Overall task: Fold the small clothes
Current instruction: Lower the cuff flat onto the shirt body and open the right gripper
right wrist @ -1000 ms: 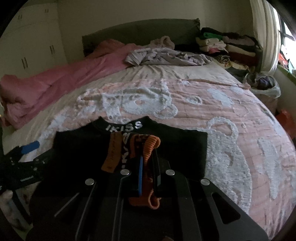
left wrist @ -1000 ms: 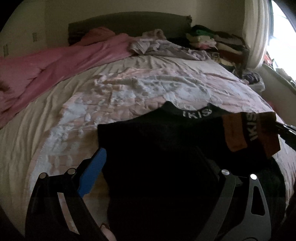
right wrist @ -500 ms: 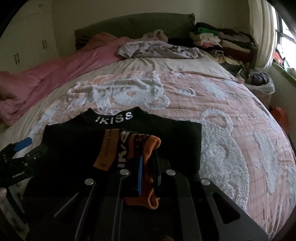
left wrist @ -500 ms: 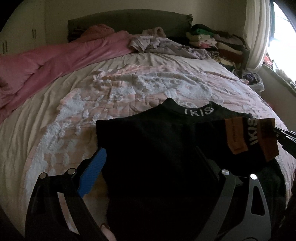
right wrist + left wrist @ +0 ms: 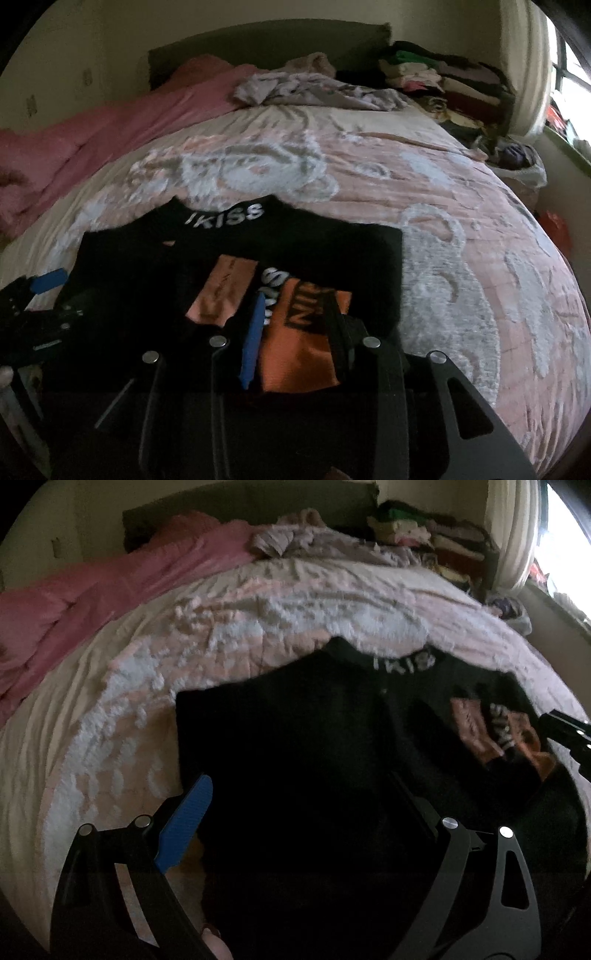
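On the black top, the right fingers have parted, freeing its orange cuff; left ones stay wide.

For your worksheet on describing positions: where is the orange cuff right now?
The orange cuff lies on the black sweater, between the right gripper's fingers.

One black sweater with one orange cuff, one pink duvet, one bed and two grippers are counted.
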`<state>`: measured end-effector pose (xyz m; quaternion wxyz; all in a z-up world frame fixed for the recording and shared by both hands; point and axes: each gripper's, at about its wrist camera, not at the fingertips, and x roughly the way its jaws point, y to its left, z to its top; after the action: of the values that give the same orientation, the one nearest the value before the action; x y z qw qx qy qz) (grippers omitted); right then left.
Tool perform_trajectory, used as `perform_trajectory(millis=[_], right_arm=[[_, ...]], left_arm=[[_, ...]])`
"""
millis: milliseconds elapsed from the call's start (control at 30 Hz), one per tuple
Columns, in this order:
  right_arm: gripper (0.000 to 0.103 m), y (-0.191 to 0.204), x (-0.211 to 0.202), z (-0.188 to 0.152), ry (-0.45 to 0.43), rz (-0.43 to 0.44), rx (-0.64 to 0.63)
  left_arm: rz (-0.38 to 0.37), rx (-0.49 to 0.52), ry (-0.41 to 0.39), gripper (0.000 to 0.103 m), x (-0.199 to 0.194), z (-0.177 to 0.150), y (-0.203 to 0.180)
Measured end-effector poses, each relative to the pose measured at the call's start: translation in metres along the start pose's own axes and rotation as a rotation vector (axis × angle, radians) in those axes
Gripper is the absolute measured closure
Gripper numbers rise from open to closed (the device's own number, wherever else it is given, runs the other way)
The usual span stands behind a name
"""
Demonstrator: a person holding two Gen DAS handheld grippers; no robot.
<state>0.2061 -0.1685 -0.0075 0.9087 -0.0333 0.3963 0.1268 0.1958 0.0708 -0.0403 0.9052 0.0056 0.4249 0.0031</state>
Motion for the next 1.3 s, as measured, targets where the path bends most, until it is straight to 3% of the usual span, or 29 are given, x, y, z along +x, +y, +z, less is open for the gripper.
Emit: perform_trajectory(millis=[167,267,333,667,867,933,1067,1133,1300], right_arm=[[0.069,0.02,0.011,-0.003,0.05,0.059,-0.073],[0.069,0.025,0.028,-0.011,0.121,0.034,-0.098],[0.063,0.022,0.039,-0.017,0.155,0.016,-0.085],[0.059,0.011,0.031,-0.017,0.138,0.069,0.004],[0.044,0.006,0.015,-0.016,0.103,0.09,0.044],[0.033,0.005,0.009,-0.016,0.087,0.094,0.057],[0.031,0.004,0.002,-0.015,0.068,0.101,0.068],[0.018,0.003,-0.005,-0.015,0.04,0.112,0.077],[0.009,-0.001,-0.019,-0.013,-0.001,0.097,0.091]], left_arm=[[-0.013,0.002,0.035,0.017,0.009,-0.005,0.001],[-0.015,0.003,0.035,0.017,0.009,-0.006,0.001],[-0.016,0.002,0.036,0.017,0.01,-0.007,0.002],[-0.027,0.002,0.042,0.017,0.006,-0.008,0.001],[-0.041,-0.007,0.04,0.017,-0.001,-0.007,0.001],[-0.042,-0.011,0.035,0.017,-0.005,-0.007,0.001],[-0.047,-0.017,0.024,0.016,-0.012,-0.005,0.003],[-0.046,-0.019,0.013,0.016,-0.017,-0.003,0.004],[-0.028,-0.014,-0.023,0.01,-0.03,0.0,0.005]])
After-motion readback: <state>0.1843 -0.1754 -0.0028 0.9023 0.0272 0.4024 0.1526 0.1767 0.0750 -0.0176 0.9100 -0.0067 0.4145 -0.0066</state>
